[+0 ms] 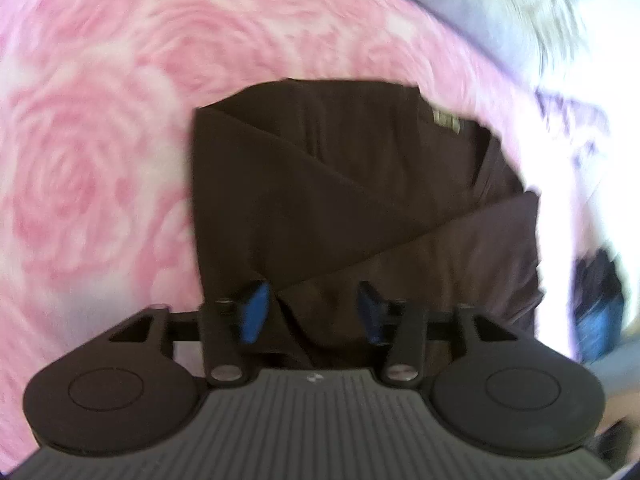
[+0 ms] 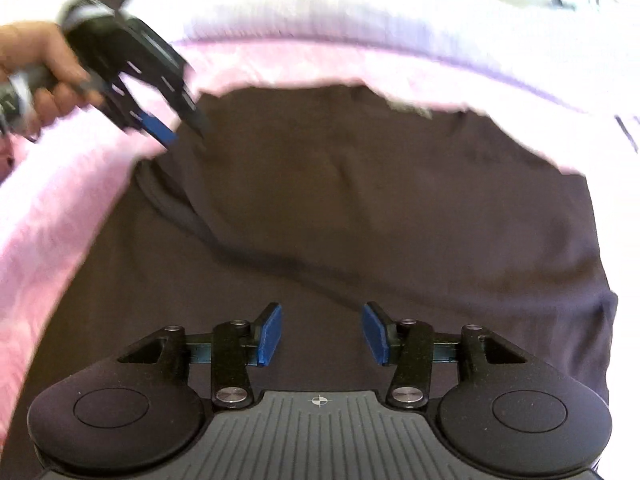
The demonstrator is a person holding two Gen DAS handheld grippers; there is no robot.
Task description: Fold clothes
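Shirt (image 1: 340,184) partly folded on pink blanket (image 1: 100,120), soft, limp; grab edges. Left gripper (image 1: 312,312) and right gripper (image 2: 322,334) both spread, empty.

The dark brown garment (image 1: 320,200) is soft matt cloth with gentle creases. Under it, the pink rose-patterned blanket (image 1: 100,140) looks fuzzy and plush. The right gripper (image 2: 322,334) is matt black plastic with smooth blue finger pads (image 2: 269,334), shiny metal pivot screws (image 2: 231,394) and a ribbed grey housing (image 2: 320,440).
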